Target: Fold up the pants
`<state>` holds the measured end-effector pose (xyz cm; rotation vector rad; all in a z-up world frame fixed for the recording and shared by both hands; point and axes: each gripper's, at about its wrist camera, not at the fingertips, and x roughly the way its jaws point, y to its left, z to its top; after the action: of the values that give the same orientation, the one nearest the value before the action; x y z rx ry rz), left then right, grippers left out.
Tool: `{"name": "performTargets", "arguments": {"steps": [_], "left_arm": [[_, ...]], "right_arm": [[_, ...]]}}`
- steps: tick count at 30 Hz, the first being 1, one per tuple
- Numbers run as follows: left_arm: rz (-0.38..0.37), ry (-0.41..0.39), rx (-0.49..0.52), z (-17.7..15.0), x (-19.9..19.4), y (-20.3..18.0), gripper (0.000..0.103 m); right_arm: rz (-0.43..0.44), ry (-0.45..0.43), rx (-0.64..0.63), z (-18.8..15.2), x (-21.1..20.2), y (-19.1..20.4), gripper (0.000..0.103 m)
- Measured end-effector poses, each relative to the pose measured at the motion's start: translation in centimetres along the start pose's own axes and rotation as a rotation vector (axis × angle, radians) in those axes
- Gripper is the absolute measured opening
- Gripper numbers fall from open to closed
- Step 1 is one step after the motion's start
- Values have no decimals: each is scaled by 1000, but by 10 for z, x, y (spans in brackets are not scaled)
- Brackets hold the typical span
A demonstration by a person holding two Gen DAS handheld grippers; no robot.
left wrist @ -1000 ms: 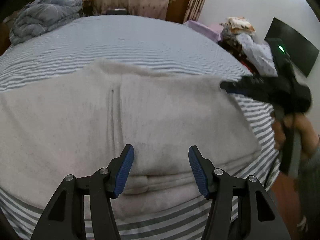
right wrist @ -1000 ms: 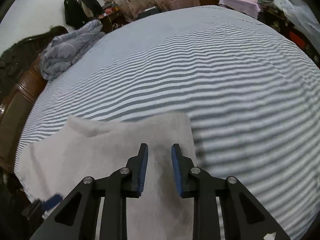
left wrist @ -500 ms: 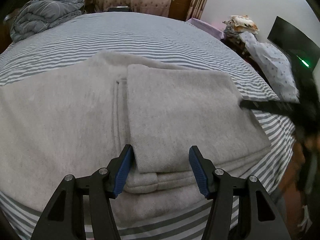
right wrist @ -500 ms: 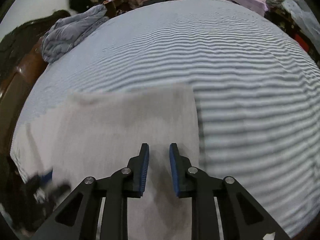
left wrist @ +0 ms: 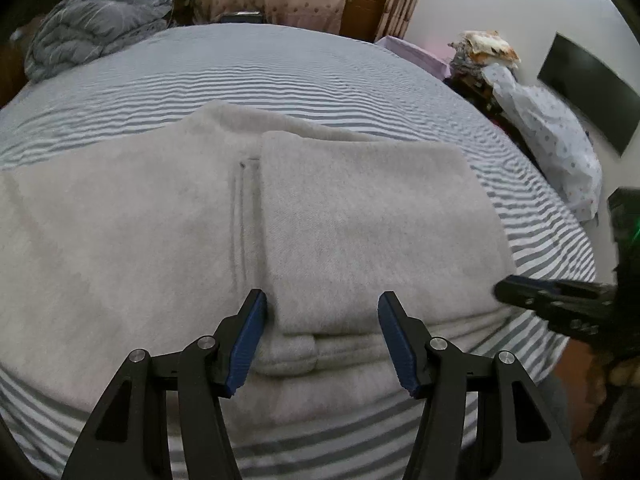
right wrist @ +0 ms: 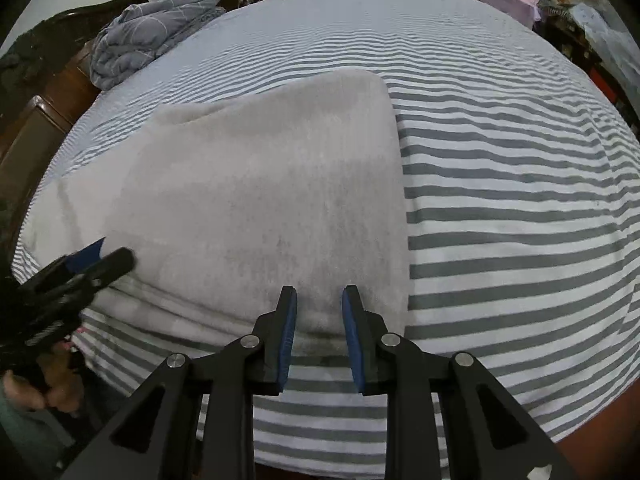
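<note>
A bed (left wrist: 304, 64) with a grey-and-white striped sheet carries the pale grey pants (left wrist: 160, 240), which lie folded along its near edge, one layer doubled back on top. A crumpled grey quilt (left wrist: 92, 32) sits at the bed's far left corner. The left tool (left wrist: 320, 344) hovers released over the pants' near edge. The right tool (right wrist: 319, 336), nothing between its pads, is opening above the pants' near right corner.

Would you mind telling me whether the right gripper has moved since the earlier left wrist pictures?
Yes. The right gripper moved down the frame, from beside the pants' far right corner to their near right edge.
</note>
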<state>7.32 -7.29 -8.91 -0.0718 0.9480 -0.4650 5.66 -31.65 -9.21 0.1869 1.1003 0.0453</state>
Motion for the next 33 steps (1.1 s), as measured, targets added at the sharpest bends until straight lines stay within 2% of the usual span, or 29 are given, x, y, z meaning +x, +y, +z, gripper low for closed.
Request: {"name": "performTargets", "arguments": {"steps": [5,10,14,16,21,25,31,33], "left_arm": [[-1,-26,-96,-1,-36,32,59],[51,-73,-217,-15,-83,94,59],[48,-93,-384,-34,-114,155,59],[31,-108,-482,-45,-126,185,59],[-43,-153,-703,-69,-136,238,59],[-110,-171,-789,-77,-130,261,59],[-171,-208,-880,-80,-116,289,59],[-171,-213,-916,-82,-110,301,59]], "right_arm": [[-1,13,4,3,-1,2,28],[-9,6,12,7,-8,10,43],[-2,-67,48,10,-25,23,45],[19,-101,59,11,-32,33,52],[56,-99,19,16,-32,65,55],[87,-80,-4,13,-28,89,55],[96,-59,-31,10,-22,117,55],[88,-59,-37,9,-21,122,55]]}}
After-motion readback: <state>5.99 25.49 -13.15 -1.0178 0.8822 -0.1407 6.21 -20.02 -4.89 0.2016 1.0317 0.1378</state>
